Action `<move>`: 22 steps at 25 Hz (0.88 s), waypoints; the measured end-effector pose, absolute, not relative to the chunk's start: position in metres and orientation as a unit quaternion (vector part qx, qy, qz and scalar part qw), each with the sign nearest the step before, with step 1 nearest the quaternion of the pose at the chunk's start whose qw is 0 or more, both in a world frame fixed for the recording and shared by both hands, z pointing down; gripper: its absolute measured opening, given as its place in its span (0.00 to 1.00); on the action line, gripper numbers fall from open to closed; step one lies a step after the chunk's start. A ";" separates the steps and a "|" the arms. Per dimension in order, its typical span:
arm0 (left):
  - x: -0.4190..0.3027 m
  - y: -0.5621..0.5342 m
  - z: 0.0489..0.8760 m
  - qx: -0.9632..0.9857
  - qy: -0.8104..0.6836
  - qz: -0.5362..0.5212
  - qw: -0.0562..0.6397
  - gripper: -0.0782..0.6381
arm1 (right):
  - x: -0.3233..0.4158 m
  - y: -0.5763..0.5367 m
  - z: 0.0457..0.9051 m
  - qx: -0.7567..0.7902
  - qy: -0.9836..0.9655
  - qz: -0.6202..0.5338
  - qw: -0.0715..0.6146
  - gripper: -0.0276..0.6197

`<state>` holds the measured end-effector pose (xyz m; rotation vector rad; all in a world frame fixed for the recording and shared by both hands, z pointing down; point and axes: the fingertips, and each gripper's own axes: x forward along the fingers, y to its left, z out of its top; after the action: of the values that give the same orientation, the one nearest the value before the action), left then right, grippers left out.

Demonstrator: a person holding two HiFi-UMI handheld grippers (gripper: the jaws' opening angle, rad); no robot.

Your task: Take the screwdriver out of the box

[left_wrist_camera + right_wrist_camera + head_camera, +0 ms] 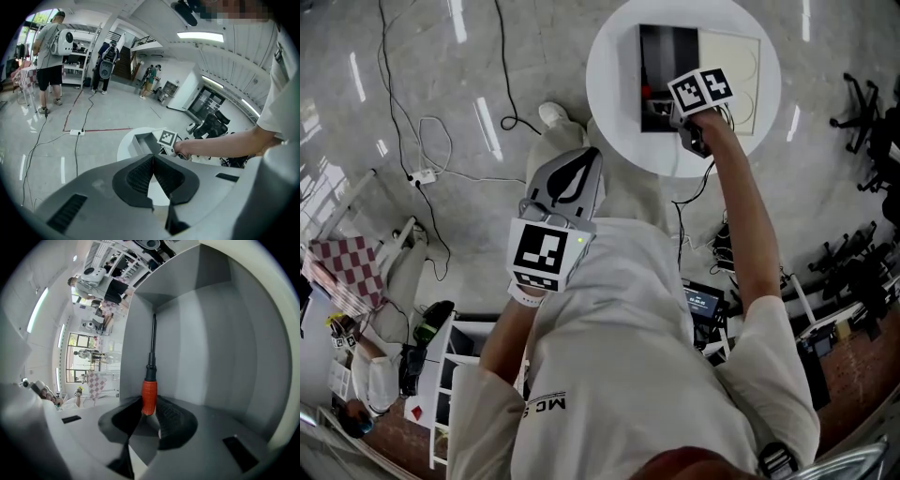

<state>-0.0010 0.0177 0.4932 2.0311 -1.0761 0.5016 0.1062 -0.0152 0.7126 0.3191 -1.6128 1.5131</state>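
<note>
R tool on screwdriver in box, walls close round shaft.

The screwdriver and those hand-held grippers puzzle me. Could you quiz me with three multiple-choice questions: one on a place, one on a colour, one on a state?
1. Where does the box stand?
A) on the floor
B) on the round white table
C) on a shelf

2. What colour is the handle of the screwdriver?
A) blue
B) yellow
C) orange-red

3. How do the jaws of the left hand-held gripper stand?
A) wide apart
B) together, with nothing between
C) closed on a cable

Answers:
1 B: the head view shows the box on the table.
2 C: the right gripper view shows an orange-red handle.
3 B: the left gripper view shows the pads meeting, empty.
</note>
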 end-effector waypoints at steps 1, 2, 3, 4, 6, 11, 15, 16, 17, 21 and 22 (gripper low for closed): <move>-0.001 0.017 0.492 0.798 -0.422 0.197 0.383 0.13 | 0.107 -0.015 0.713 0.130 -0.650 0.606 0.439 0.27; -0.001 0.016 0.491 0.798 -0.423 0.197 0.382 0.13 | 0.107 -0.015 0.712 0.132 -0.653 0.604 0.438 0.27; -0.002 0.016 0.491 0.798 -0.424 0.198 0.381 0.13 | 0.107 -0.016 0.713 0.134 -0.655 0.602 0.436 0.27; -0.003 0.015 0.490 0.797 -0.426 0.198 0.379 0.13 | 0.107 -0.016 0.713 0.137 -0.657 0.602 0.433 0.27; -0.006 0.015 0.489 0.797 -0.427 0.201 0.377 0.13 | 0.106 -0.016 0.713 0.145 -0.660 0.603 0.424 0.27; -0.011 0.012 0.479 0.799 -0.433 0.201 0.366 0.13 | 0.108 -0.018 0.711 0.164 -0.666 0.590 0.425 0.27; -0.014 0.012 0.473 0.800 -0.438 0.202 0.357 0.13 | 0.108 -0.020 0.704 0.176 -0.667 0.592 0.417 0.27; -0.014 0.012 0.471 0.800 -0.439 0.202 0.356 0.13 | 0.110 -0.020 0.703 0.180 -0.667 0.592 0.416 0.27; -0.014 0.012 0.470 0.800 -0.441 0.201 0.354 0.13 | 0.112 -0.019 0.701 0.183 -0.667 0.591 0.415 0.27; -0.013 0.010 0.464 0.801 -0.442 0.199 0.350 0.13 | 0.118 -0.019 0.693 0.198 -0.669 0.591 0.406 0.27; -0.013 0.010 0.462 0.802 -0.442 0.199 0.349 0.13 | 0.118 -0.020 0.690 0.202 -0.670 0.591 0.401 0.27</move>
<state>-0.0129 0.0099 0.4617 2.0796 -1.1456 0.5155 0.1184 -0.0203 0.6897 0.5111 -1.6951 1.4930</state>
